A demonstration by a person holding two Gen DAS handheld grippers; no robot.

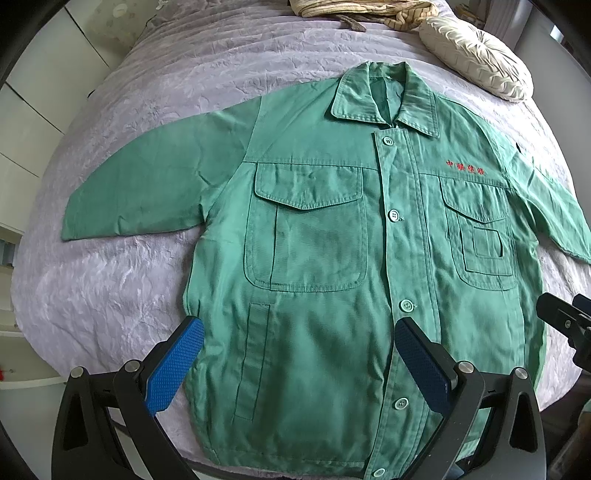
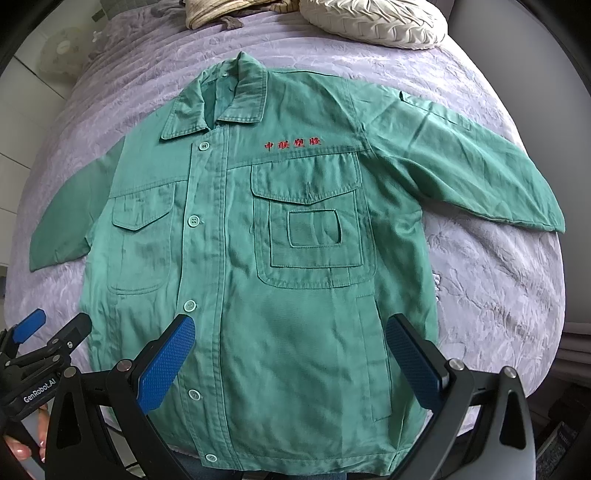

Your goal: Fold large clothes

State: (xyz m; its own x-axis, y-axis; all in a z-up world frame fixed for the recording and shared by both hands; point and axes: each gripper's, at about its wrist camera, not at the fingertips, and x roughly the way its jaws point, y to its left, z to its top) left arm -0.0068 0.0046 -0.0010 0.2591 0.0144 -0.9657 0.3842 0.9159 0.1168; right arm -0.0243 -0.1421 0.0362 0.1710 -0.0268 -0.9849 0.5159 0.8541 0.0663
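1. Left tool (image 1: 299, 363), through its own camera: your pads stand wide apart, empty, over the hem of the green jacket (image 1: 317, 236), which lies flat on the bed (image 1: 110, 288), collar (image 1: 384, 99) straight ahead. Its left sleeve (image 1: 147, 192) is nearest you.

2. Right tool (image 2: 290, 362): likewise spread and empty; the right sleeve (image 2: 461, 162) lies ahead-right.

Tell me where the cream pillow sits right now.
The cream pillow lies at the bed's far end, beyond the green jacket collar and beside a striped bundle; upper right in the left wrist view.
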